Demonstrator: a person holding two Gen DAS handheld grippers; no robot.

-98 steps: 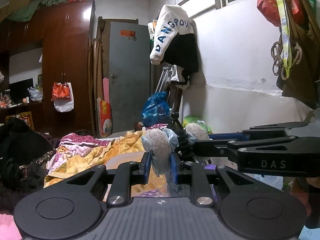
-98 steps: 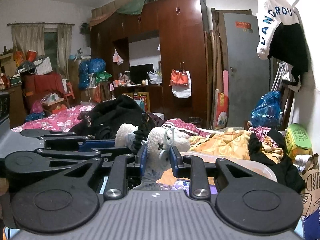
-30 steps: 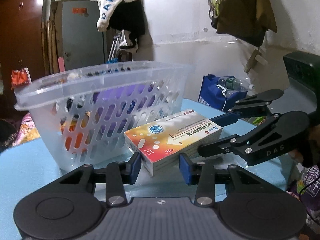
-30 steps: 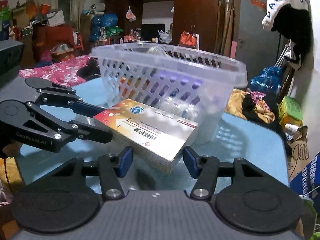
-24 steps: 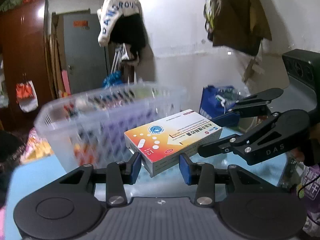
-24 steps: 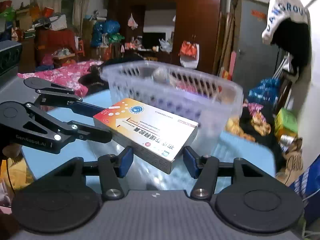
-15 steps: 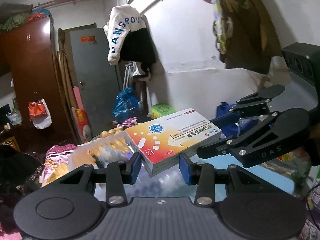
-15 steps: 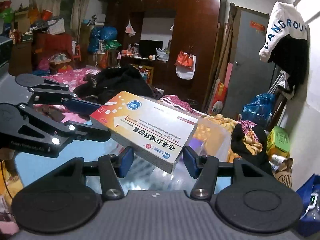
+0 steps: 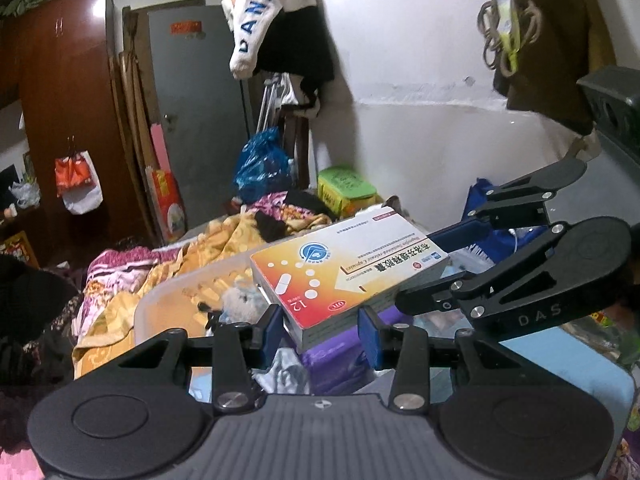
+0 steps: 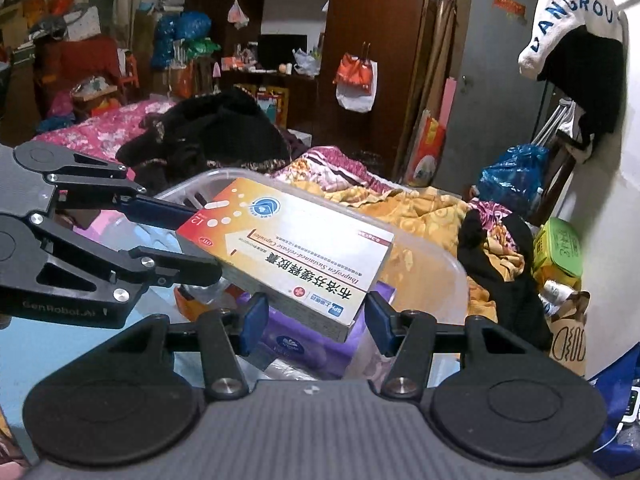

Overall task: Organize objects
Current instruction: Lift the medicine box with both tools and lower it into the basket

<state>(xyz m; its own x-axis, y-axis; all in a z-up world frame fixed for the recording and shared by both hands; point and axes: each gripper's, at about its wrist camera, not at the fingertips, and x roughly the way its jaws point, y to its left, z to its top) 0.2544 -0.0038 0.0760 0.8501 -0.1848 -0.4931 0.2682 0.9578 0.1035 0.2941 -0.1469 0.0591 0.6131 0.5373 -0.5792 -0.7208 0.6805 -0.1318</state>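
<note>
Two grippers, left gripper [image 9: 320, 330] and right gripper [image 10: 312, 322], seemingly clamp medicine box [image 9: 348, 270] above basket [image 10: 448, 268].

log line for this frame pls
phase: carry | object: medicine box | left claw: holds one end | right claw: holds other end | position: raised over clear basket | released: no

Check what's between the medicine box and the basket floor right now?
In both wrist views, the medicine box hangs over the basket; beneath it lie a purple pack and a plush toy.
</note>
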